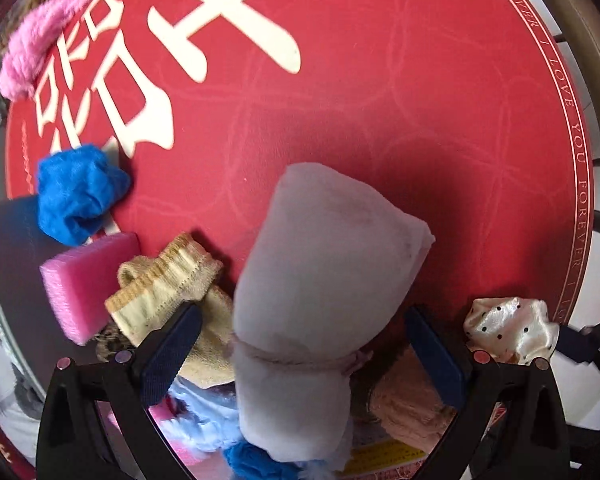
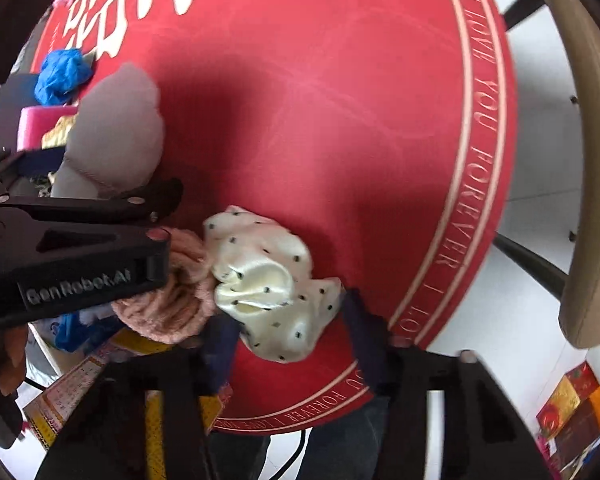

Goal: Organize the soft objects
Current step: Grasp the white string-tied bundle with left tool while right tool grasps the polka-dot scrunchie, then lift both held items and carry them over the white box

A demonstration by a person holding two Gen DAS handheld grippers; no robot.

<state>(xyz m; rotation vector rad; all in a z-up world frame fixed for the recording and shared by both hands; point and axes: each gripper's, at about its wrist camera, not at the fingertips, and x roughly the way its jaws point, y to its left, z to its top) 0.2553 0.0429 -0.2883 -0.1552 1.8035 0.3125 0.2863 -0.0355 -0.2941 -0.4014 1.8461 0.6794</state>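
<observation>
Left tongs [image 1: 300, 356] spread wide around one grey rolled cloth [image 1: 320, 280], right tongs [image 2: 292, 344] released around one polka-dot scrunchie [image 2: 268, 280] near the red surface [image 2: 340, 120] edge, plus one pink sponge [image 1: 88, 280].

roll [image 1: 320, 272] showing grey | scrunchie [image 2: 268, 284] showing cream, black dots | sponge [image 1: 84, 280] showing pink | mat [image 1: 380, 100] showing red, cream lettering

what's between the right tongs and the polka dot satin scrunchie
Nothing visible. The right tongs stand open with the cream polka dot satin scrunchie already lying between the fingers. The pink knit scrunchie touches its left side, under the left tongs.
</observation>
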